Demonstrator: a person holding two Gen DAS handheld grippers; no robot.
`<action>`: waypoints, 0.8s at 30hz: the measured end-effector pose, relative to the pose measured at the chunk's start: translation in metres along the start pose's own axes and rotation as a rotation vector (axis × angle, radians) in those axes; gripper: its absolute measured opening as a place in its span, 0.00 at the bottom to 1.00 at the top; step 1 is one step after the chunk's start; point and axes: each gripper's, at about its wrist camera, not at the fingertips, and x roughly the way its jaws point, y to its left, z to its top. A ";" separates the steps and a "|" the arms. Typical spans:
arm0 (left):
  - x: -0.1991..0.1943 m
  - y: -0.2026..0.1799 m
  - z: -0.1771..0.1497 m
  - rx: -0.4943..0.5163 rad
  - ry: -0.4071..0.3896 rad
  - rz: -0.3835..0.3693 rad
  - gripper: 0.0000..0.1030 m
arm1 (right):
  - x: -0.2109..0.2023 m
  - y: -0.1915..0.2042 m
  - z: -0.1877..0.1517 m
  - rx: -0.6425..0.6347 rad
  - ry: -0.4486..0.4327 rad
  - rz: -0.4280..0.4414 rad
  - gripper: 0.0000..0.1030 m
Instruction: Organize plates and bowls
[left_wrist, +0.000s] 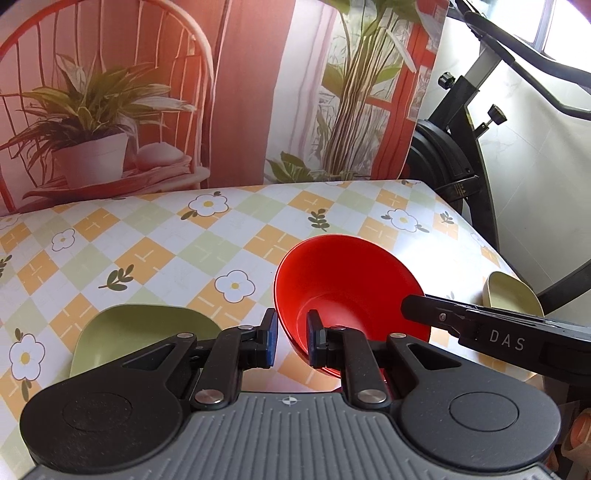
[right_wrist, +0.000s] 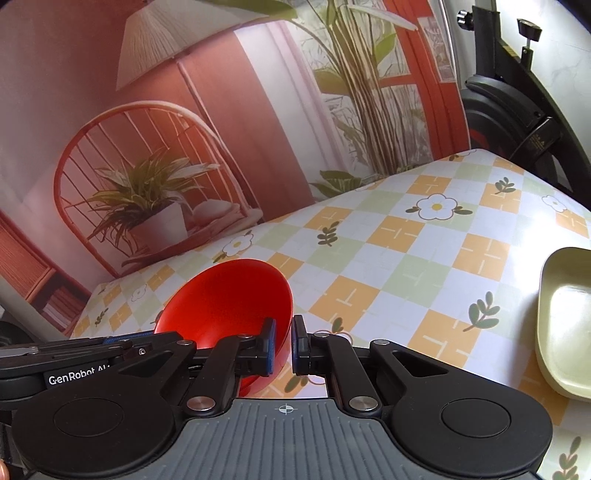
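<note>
A red bowl (left_wrist: 351, 291) is tilted on its side above the flowered table (left_wrist: 155, 240), its opening facing left and up. My left gripper (left_wrist: 292, 338) is shut on its near left rim, one finger inside and one outside. My right gripper (right_wrist: 283, 345) is shut on the opposite rim of the red bowl (right_wrist: 229, 299). In the left wrist view the right gripper (left_wrist: 410, 304) reaches in from the right. A green plate (left_wrist: 144, 328) lies at the near left, partly hidden by my left gripper. A pale green dish (right_wrist: 565, 317) rests at the right.
A printed backdrop (left_wrist: 184, 92) of a chair and plants stands along the table's far edge. An exercise bike (left_wrist: 458, 147) stands beyond the table's right corner. The pale green dish (left_wrist: 513, 291) sits close to the table's right edge.
</note>
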 end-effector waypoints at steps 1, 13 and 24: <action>-0.003 -0.001 -0.001 -0.002 -0.004 -0.001 0.17 | -0.004 0.001 0.000 -0.002 -0.004 0.000 0.07; -0.033 -0.007 -0.023 -0.013 0.000 0.002 0.17 | -0.039 0.010 -0.022 -0.011 -0.017 0.003 0.07; -0.051 -0.011 -0.050 -0.033 0.004 -0.004 0.17 | -0.061 0.011 -0.047 -0.034 -0.007 -0.002 0.08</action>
